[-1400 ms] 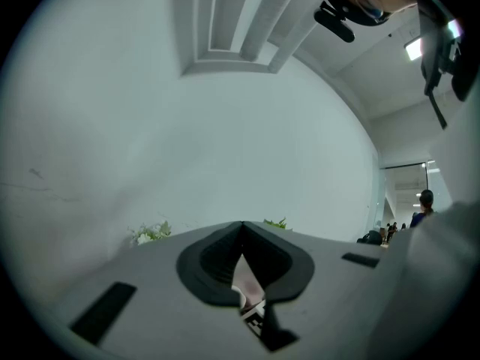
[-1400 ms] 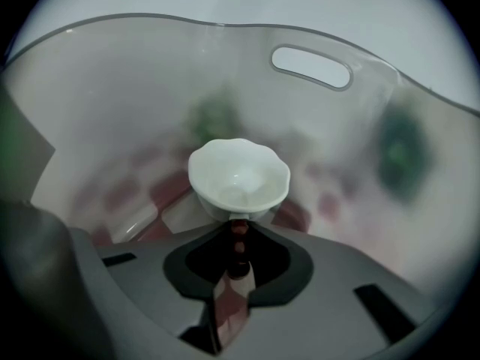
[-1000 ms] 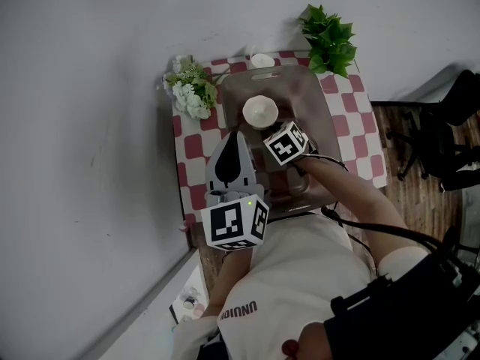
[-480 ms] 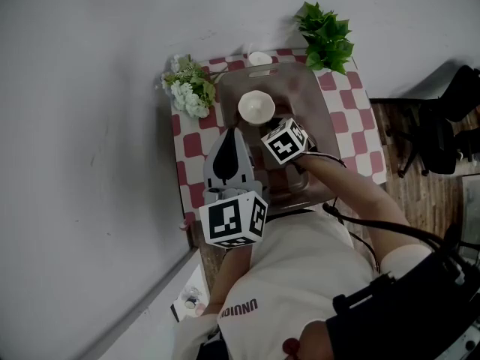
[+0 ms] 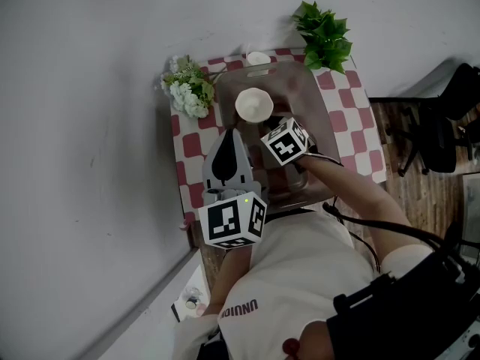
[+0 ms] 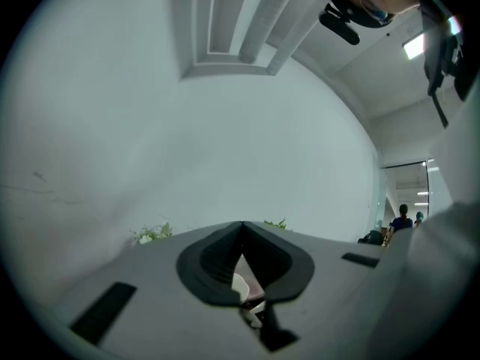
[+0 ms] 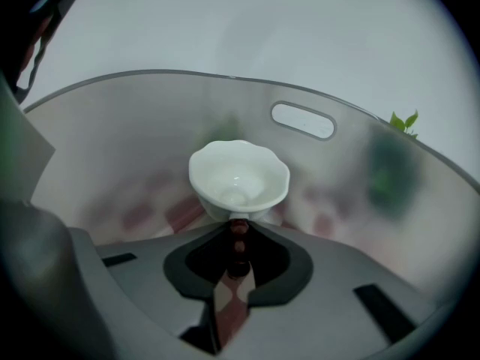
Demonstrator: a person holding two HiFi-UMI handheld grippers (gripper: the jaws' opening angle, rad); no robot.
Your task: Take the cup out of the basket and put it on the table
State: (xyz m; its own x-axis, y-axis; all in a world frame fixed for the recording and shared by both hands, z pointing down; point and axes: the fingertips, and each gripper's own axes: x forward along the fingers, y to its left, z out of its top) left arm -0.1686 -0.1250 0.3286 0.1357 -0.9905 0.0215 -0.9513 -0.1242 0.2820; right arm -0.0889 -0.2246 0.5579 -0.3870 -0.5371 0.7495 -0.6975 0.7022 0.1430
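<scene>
One checkered table (image 5: 192, 145), grey wall (image 5: 90, 88), wooden floor (image 5: 399, 199)

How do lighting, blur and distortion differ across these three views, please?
Head view: dim and flat, only the white cup bright. Left gripper view: strong fisheye, black corners, glare from a ceiling light. Right gripper view: cup fairly sharp, the frosted basket blurs the checked cloth behind it.

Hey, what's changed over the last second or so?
The right gripper, shut on the white cup, has lifted it slightly; the cup is still inside the basket. The left gripper stayed put, shut and empty. Basket, flowers and plant are unmoved.
</scene>
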